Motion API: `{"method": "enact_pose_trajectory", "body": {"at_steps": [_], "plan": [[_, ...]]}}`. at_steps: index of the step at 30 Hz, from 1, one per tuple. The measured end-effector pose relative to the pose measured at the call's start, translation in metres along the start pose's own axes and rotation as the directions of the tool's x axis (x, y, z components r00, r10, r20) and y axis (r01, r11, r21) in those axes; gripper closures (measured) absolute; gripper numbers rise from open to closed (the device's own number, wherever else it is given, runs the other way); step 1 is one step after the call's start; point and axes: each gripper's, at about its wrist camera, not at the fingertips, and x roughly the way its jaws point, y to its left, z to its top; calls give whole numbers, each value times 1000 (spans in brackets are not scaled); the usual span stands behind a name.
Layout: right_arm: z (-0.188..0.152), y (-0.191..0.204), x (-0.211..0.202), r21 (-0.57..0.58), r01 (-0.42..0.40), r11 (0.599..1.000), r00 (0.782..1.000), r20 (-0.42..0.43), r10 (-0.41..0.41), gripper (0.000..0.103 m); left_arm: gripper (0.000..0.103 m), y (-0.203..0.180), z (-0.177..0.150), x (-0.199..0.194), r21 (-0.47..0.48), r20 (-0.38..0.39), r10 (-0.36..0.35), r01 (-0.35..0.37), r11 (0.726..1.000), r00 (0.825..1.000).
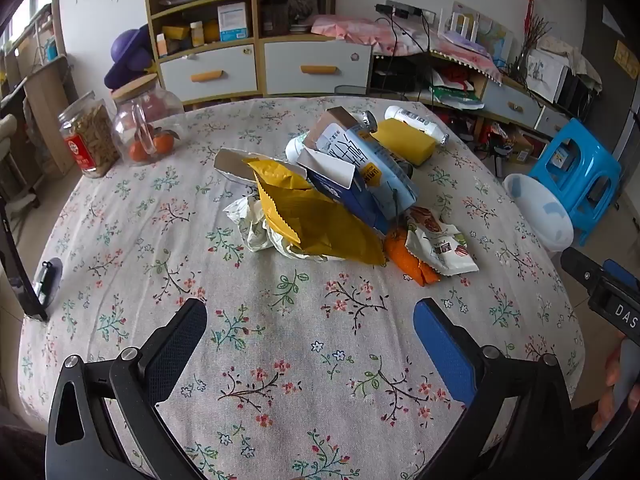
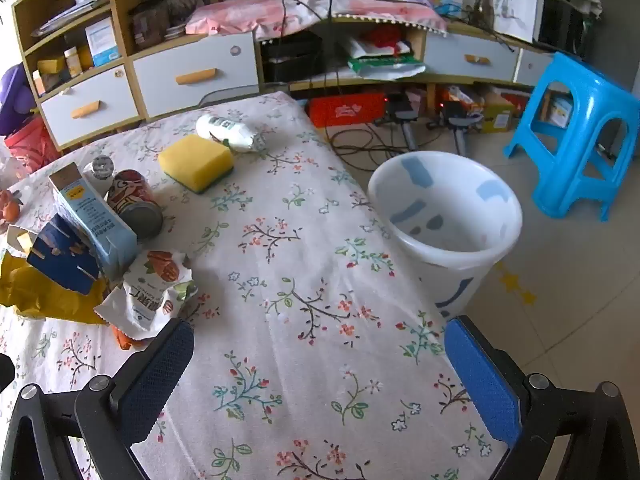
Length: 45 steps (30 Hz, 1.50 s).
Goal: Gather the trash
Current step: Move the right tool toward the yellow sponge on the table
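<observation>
While looking along the fingers, counted two tools above the desk (image 1: 120, 240): left tool (image 1: 310, 312) and right tool (image 2: 318, 330). Found each with two flat, textured blue pads spread wide apart and pinching nothing, over bare floral cloth.

Saw one heap of trash near the middle of the desk, beyond the left tool. Counted in it:
- one yellow bag (image 1: 320, 220), glossy, crinkled, with a zigzag edge;
- one dark blue box (image 1: 352, 192) of card, torn open, leaning on the bag;
- one pale blue carton (image 1: 376, 164), rectangular, tilted against the box;
- one wad of white paper (image 1: 256, 224), crumpled, tucked beneath the bag;
- one torn strip of grey cardboard (image 1: 232, 164) behind it;
- one white snack packet (image 2: 148, 296), crumpled, just beside the right tool's left finger;
- one orange wrapper (image 1: 408, 260) under that packet;
- one red metal can (image 2: 134, 204), round, on its side, touching the carton.

Noted further back one yellow sponge (image 2: 196, 162), a soft block, and one white plastic bottle (image 2: 228, 132) lying flat, close together.

Spotted one white plastic bin (image 2: 448, 216), round and open-topped, on the floor just beside the desk's edge, with one blue plastic stool (image 2: 580, 140) behind it.

Counted two jars at the far left: one clear plastic jar (image 1: 86, 136) with a red label, one rounded glass jar (image 1: 144, 124) with a wooden lid.
</observation>
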Motion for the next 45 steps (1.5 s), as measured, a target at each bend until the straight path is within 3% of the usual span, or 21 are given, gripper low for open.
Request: {"method": "enact_pose_trajectory", "body": {"at_steps": [28,37,41,45], "plan": [[0,-3,-1,8,3,1000,1000,2,-3,0,0,5,1,1,-21,-10,8,-8,1000,1000],[3,-1,2,-2,0,1000,1000,-21,0,0,0,6,10,-2,-3,-15,-23,23,1000,1000],[7,3,7,-16,3,1000,999,-51,-3,0,0,17,20,4,5,-51,-1,2,1000,999],[16,9,8,-57,8,998,997,-75,-13,0,0,36,33,12,-34,-84,-46,43,998,995]]}}
